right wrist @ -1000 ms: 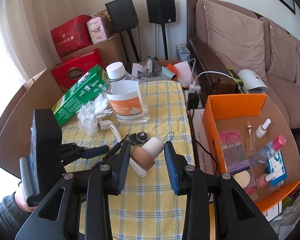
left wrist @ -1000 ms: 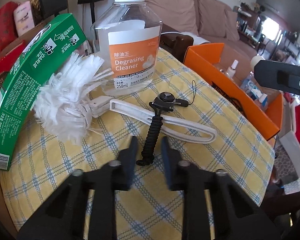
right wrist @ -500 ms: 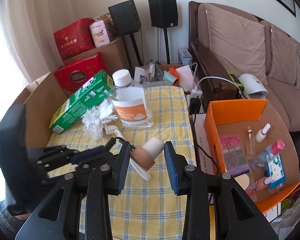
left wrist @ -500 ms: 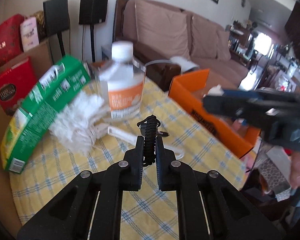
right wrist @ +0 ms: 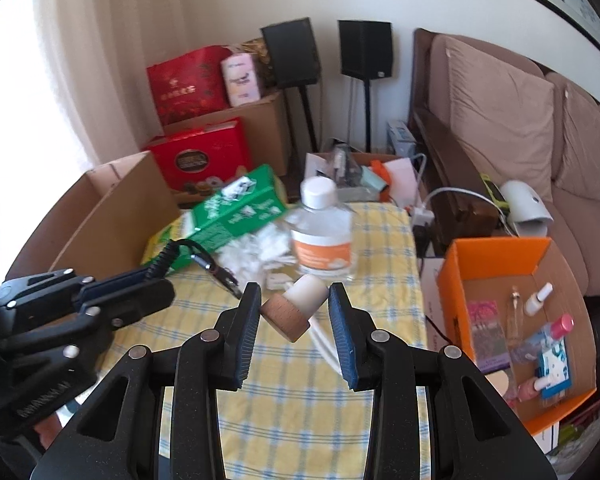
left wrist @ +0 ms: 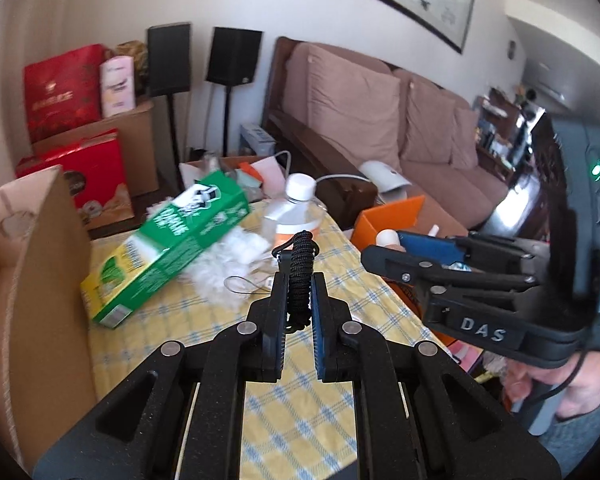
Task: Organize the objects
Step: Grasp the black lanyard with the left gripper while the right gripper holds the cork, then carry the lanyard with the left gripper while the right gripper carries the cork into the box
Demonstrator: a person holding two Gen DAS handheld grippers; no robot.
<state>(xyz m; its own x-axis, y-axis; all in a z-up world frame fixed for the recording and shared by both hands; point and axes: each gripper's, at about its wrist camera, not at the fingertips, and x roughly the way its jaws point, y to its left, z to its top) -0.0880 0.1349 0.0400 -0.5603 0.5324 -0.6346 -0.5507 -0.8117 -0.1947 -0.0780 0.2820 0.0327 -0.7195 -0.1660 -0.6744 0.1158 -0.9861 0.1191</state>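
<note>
Lanyard [left wrist: 300, 272], earlier on the tablecloth [left wrist: 300, 420], now hangs clamped in left tool [left wrist: 299, 280].

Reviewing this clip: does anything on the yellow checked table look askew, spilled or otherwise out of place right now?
Nothing is spilled. The green carton sits tilted, propped on the white fluffy duster rather than flat on the table. The degreaser bottle stands upright with its cap on.

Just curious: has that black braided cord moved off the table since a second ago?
Yes. The black braided cord rose off the yellow checked tablecloth, clamped in the left gripper.
</note>
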